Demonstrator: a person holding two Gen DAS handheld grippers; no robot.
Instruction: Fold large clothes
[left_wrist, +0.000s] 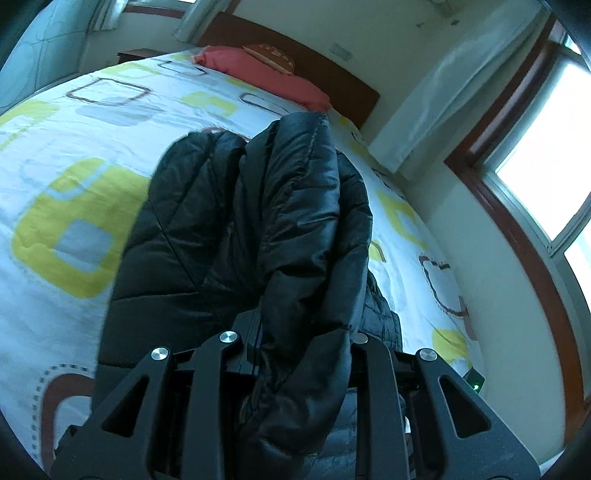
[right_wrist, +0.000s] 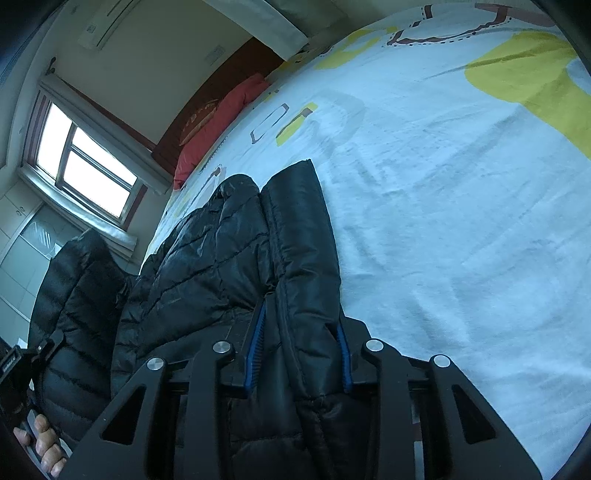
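Note:
A black quilted puffer jacket (left_wrist: 236, 236) hangs over the patterned bed cover (left_wrist: 74, 184). My left gripper (left_wrist: 295, 332) is shut on a thick fold of the jacket, which bulges over its jaws and hides the fingertips. In the right wrist view the jacket (right_wrist: 229, 258) lies partly on the bed cover (right_wrist: 461, 221). My right gripper (right_wrist: 299, 332) is shut on a padded edge of the jacket between its blue-lined fingers (right_wrist: 255, 343). The left hand and its gripper body (right_wrist: 22, 369) show at the far left, with another part of the jacket.
A red pillow (left_wrist: 266, 74) lies against the dark wooden headboard (left_wrist: 332, 70). A window (left_wrist: 546, 140) with a wood frame is beside the bed. The bed edge runs along the wall on the window side. Wide bed cover lies beyond the jacket (right_wrist: 480, 295).

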